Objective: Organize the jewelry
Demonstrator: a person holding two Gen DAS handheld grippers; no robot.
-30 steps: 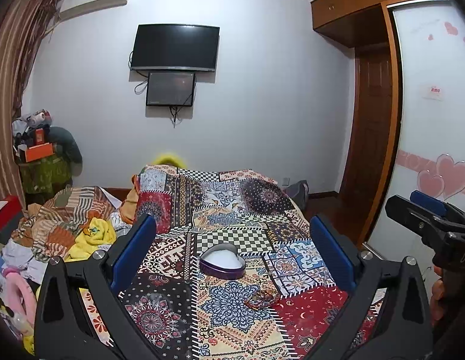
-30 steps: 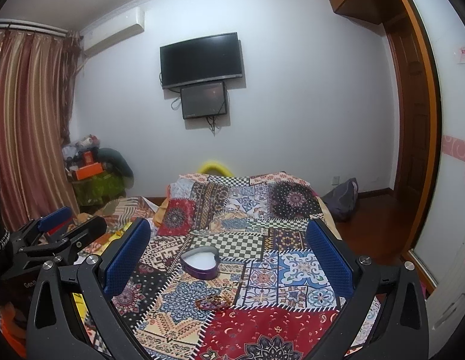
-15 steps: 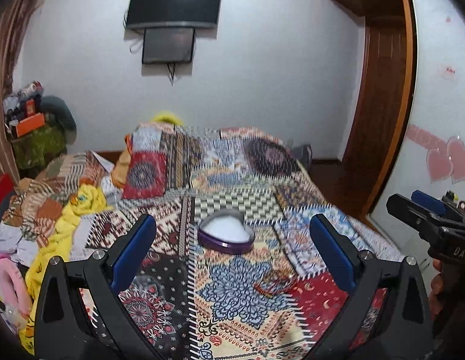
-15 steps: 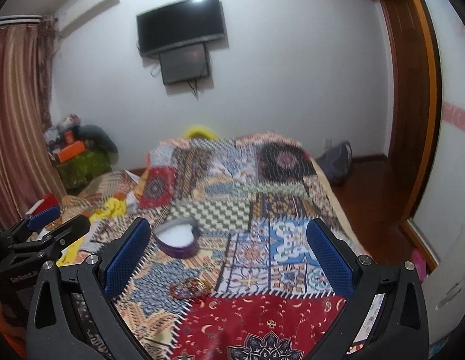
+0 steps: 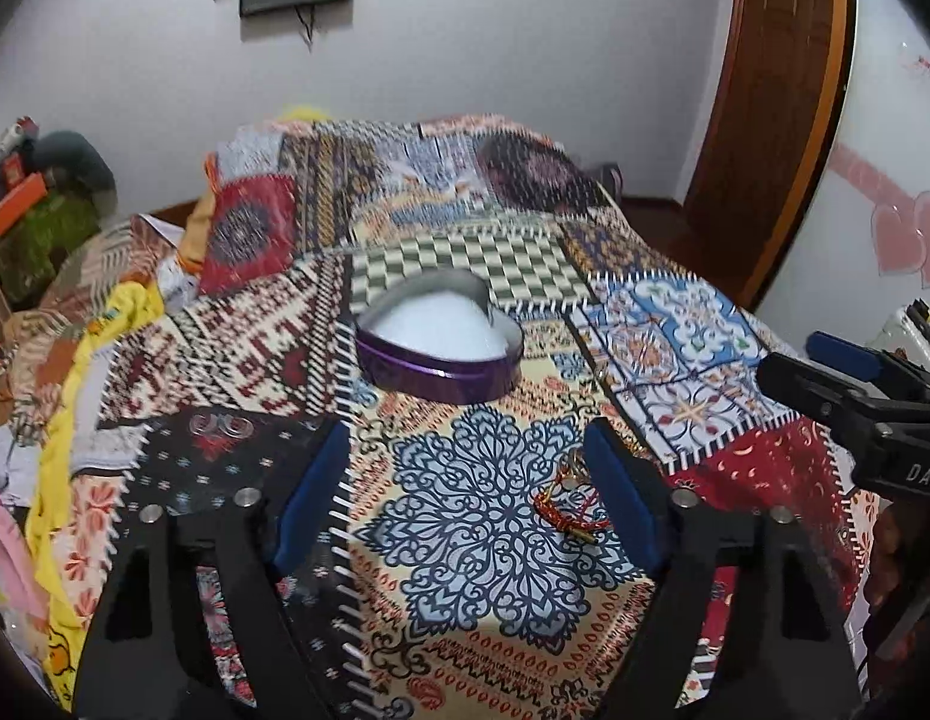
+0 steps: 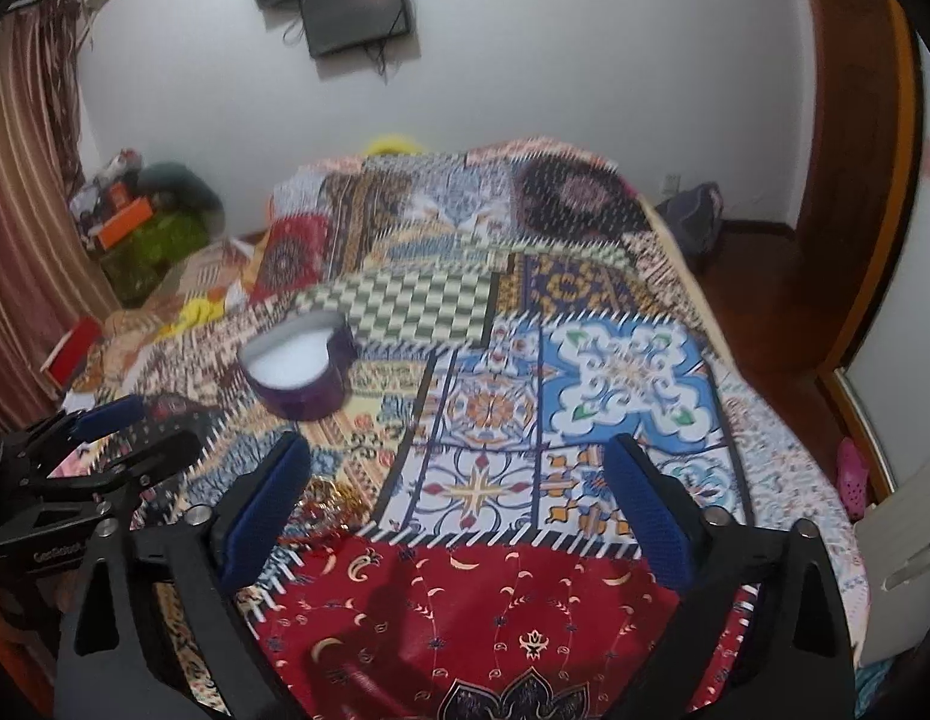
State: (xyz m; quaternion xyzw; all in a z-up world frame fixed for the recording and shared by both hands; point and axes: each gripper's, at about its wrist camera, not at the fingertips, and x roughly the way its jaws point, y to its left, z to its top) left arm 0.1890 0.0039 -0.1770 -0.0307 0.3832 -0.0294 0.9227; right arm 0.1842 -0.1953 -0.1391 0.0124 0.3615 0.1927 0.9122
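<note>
Jewelry is what I am sorting: a small red-and-gold bracelet (image 5: 570, 501) is lying loose on the patchwork bedspread (image 5: 501, 540), nearer to me than the purple heart-shaped tin (image 5: 439, 339), which is sitting open with a white lining and nothing in it that I can make out. I am holding the left gripper (image 5: 465, 489) angled down over the spread, and its jaws have just been closing in somewhat, with only cloth between them; they are standing fairly wide and gripping nothing. The bracelet is lying just inside that gripper's right-hand finger, almost touching it, so it is well off the middle of the gap and I am judging that I need to slide to the right before closing. I am holding the right gripper (image 6: 459, 492) wide as well, its jaws also having just been narrowing a little over bare cloth. In the right wrist view the bracelet (image 6: 330, 498) is showing beside that gripper's left-hand finger, partly hidden and blurred, so I cannot say whether it is inside or outside the gap. Its long axis seems to be running roughly away from me toward the tin. The left gripper is looking like the nearer one.
</note>
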